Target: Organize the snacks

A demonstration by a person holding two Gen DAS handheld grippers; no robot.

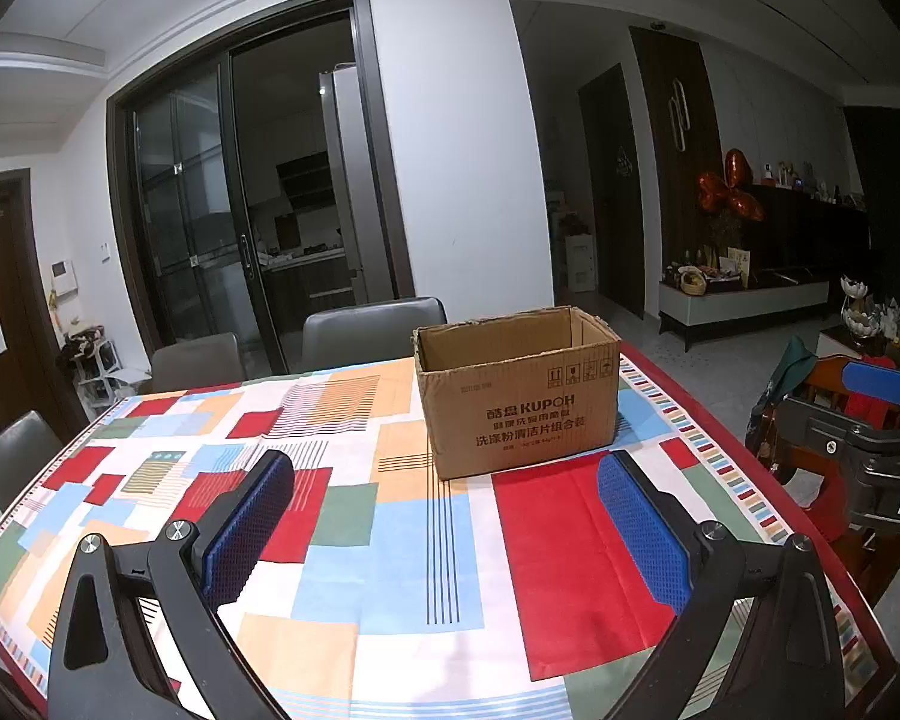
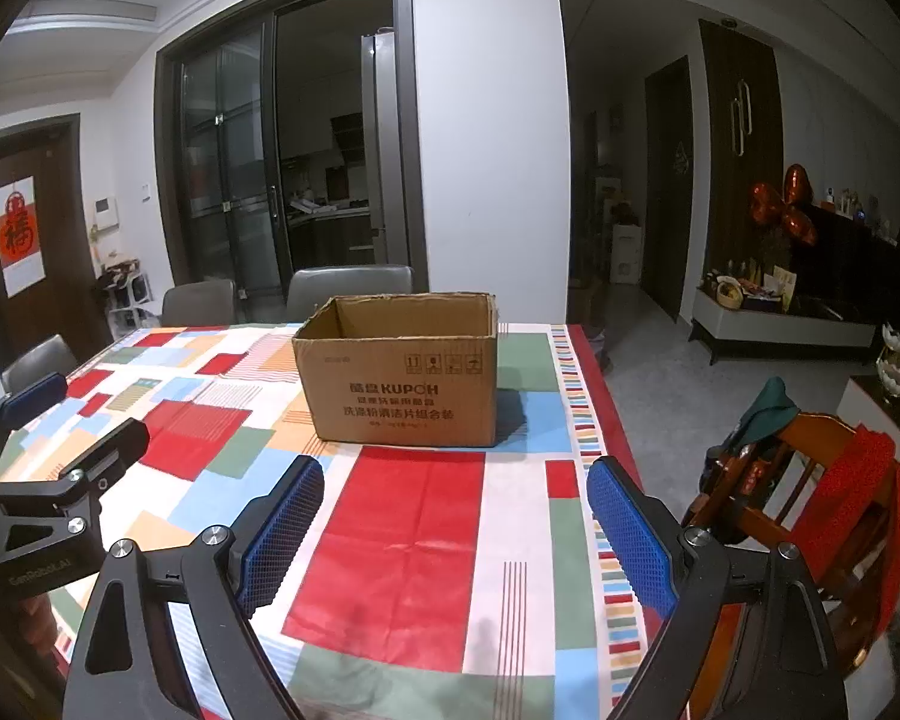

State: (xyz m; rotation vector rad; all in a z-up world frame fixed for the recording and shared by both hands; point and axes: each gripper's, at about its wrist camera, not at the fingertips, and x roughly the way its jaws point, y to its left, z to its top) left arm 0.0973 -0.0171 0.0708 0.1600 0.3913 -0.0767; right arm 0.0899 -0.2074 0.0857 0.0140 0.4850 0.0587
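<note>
Patchwork tablecloth [image 2: 390, 540] bears a brown, open-topped, seemingly empty cardboard box [image 2: 399, 384]; both tools released.

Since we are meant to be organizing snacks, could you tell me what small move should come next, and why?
Probably tilt a gripper to look around for the snacks. Both the left gripper and right gripper are open and empty above the tablecloth, the open cardboard box stands ahead, and no snacks show in either view.
</note>
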